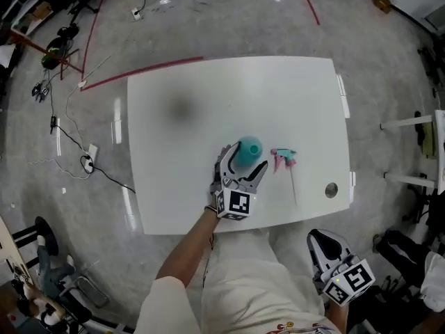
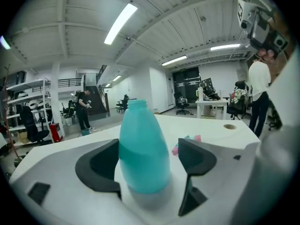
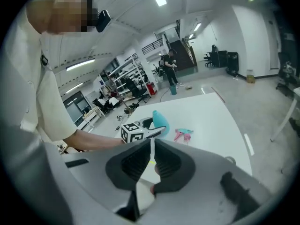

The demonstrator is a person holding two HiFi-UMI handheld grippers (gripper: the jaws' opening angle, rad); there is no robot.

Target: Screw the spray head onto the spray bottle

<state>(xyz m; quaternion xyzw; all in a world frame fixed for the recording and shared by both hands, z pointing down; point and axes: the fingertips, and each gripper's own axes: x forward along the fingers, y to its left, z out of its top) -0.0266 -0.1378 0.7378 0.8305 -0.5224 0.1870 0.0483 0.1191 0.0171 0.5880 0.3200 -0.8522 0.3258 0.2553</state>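
Observation:
A teal spray bottle (image 1: 247, 150) stands upright without a cap on the white table (image 1: 181, 186). My left gripper (image 1: 245, 160) is open, its jaws on either side of the bottle's lower body; in the left gripper view the bottle (image 2: 143, 149) fills the gap, with space showing at the right pad (image 2: 194, 158). The teal and pink spray head (image 1: 284, 158) lies on its side just right of the bottle, its thin tube pointing toward the near edge. My right gripper (image 1: 321, 245) hangs off the table's near right corner, shut and empty; its own view shows the pads (image 3: 164, 165) pressed together.
A round grommet hole (image 1: 331, 189) sits near the table's right front corner. Cables and a power strip (image 1: 87, 160) lie on the floor to the left, and red tape (image 1: 139, 70) runs along the far edge. White furniture (image 1: 417, 152) stands to the right.

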